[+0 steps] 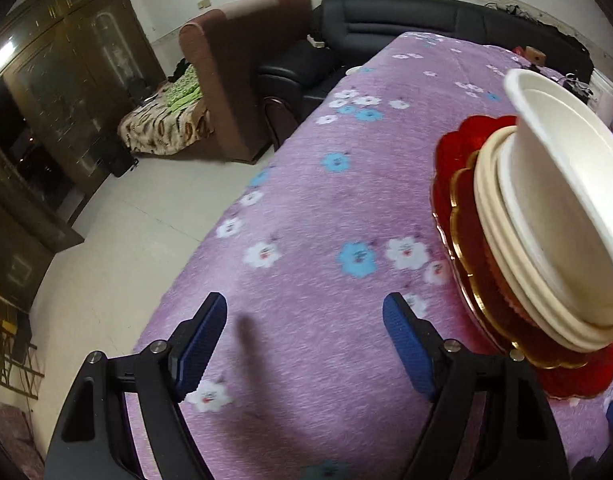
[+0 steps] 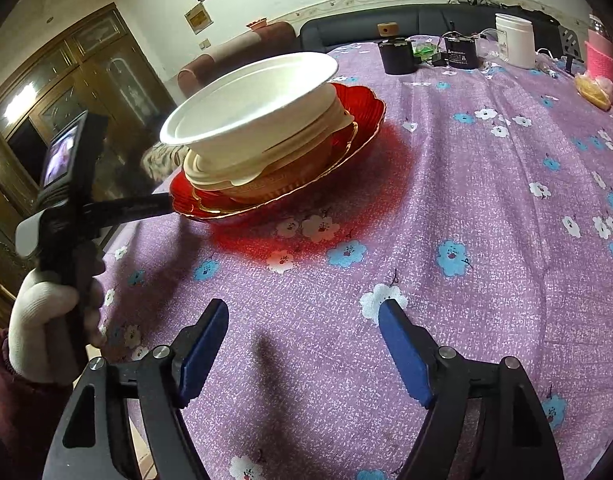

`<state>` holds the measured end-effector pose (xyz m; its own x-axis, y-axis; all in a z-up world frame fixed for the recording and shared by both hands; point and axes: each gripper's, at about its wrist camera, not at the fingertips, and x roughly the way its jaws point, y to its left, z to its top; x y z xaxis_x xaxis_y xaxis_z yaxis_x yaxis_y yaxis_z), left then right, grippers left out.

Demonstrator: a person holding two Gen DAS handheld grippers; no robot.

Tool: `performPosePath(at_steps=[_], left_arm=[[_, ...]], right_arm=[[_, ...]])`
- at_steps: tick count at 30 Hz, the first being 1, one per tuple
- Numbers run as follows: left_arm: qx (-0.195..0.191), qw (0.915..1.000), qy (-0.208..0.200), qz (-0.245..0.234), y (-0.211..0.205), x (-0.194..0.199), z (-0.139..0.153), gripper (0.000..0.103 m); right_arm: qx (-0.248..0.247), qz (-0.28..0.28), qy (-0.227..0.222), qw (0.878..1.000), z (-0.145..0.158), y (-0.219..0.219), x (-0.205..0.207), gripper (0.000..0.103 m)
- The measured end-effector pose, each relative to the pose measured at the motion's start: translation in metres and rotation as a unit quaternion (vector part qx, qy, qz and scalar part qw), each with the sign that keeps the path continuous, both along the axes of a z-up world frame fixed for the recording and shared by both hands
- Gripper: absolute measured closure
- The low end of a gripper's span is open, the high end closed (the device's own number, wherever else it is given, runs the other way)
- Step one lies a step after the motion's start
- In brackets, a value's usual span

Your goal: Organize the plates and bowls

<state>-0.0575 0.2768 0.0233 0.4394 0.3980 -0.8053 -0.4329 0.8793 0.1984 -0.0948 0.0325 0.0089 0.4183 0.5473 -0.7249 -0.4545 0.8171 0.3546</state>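
Observation:
A stack of dishes stands on the purple flowered tablecloth [image 2: 466,200]. A scalloped red plate [image 2: 362,100] is at the bottom, then a gold-rimmed red plate [image 2: 338,152], cream bowls [image 2: 210,172] and a wide white bowl [image 2: 250,96] on top. In the left wrist view the stack fills the right side, with the white bowl [image 1: 566,200] tilted above the red plate [image 1: 450,152]. My left gripper [image 1: 306,344] is open and empty, just left of the stack. One black finger [image 2: 126,208] of it reaches the red plate's rim. My right gripper [image 2: 304,344] is open and empty over bare cloth, short of the stack.
A gloved hand [image 2: 38,312] holds the left gripper at the table's left edge. At the table's far end stand a black jar [image 2: 396,58], a black box [image 2: 460,52], a white jar [image 2: 514,40] and a pink cup [image 2: 600,60]. A dark sofa [image 1: 386,16] lies beyond.

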Motion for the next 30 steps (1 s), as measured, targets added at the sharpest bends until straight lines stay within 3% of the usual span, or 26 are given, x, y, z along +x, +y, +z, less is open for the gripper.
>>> performPosePath(at_steps=[12, 18, 24, 30], left_arm=[[-0.008, 0.9992, -0.003, -0.038, -0.031, 0.009, 0.004, 0.023], [-0.007, 0.9993, -0.013, -0.034, -0.027, -0.013, 0.012, 0.023], [-0.034, 0.9981, -0.047, -0.021, -0.027, -0.059, 0.019, 0.022], [-0.088, 0.9935, -0.052, -0.050, -0.056, -0.089, 0.009, 0.021]], right_arm=[[-0.001, 0.003, 0.000, 1.000, 0.000, 0.002, 0.000, 0.019], [0.003, 0.005, 0.001, 1.000, 0.000, 0.001, 0.000, 0.018], [0.004, 0.005, 0.001, 1.000, 0.000, 0.001, 0.001, 0.017], [0.002, -0.001, 0.000, 1.000, 0.000, 0.000, 0.000, 0.017]])
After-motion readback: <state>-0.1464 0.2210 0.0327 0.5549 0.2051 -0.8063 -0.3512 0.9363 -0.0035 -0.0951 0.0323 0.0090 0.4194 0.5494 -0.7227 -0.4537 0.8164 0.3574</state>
